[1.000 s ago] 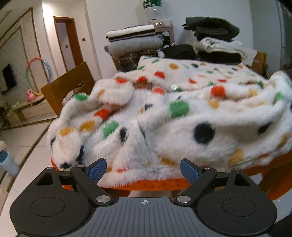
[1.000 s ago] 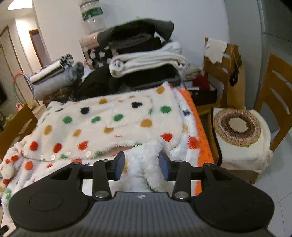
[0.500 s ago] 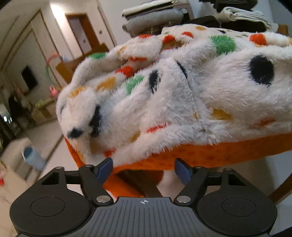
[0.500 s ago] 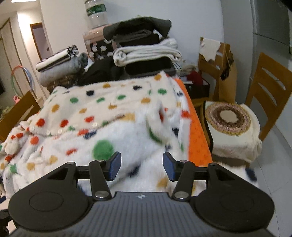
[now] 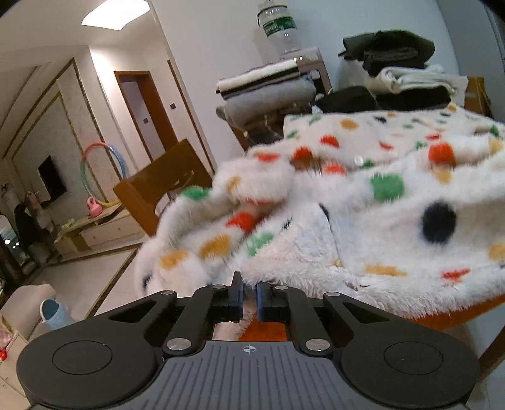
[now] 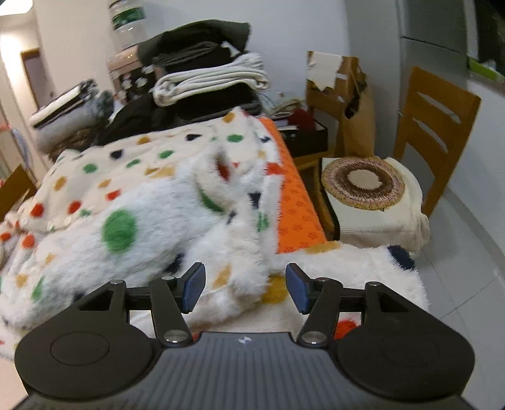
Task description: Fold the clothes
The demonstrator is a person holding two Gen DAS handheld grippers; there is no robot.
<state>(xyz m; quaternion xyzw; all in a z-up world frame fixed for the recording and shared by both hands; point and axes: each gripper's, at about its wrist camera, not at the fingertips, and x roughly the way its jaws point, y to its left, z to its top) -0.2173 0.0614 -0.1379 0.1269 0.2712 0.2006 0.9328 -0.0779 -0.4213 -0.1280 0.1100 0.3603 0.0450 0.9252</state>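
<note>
In the left wrist view, the left gripper [image 5: 249, 291] has its blue pads drawn almost together at the near hem of a fluffy white garment [image 5: 363, 217] dotted in green, orange, yellow and black; the fringe of the hem sits right at the narrow gap, so the pads appear to pinch its edge (blur makes the contact hard to read). The garment lies heaped on a table with an orange cover [image 5: 454, 312] and hangs over the near edge. Behind it stand stacks of folded clothes [image 5: 268, 91], a water bottle [image 5: 277, 25] above them, and a wooden chair [image 5: 157, 186] off to the left. In the right wrist view, the right gripper [image 6: 244, 288] has its jaws apart and opening, with a fold of the same garment [image 6: 151, 214] lying between the pads but not pressed by either one. The garment spreads across the table, the orange cover [image 6: 296, 208] bare along its right side. Further right, a chair carries a round brown-and-cream cushion [image 6: 363, 183].
</note>
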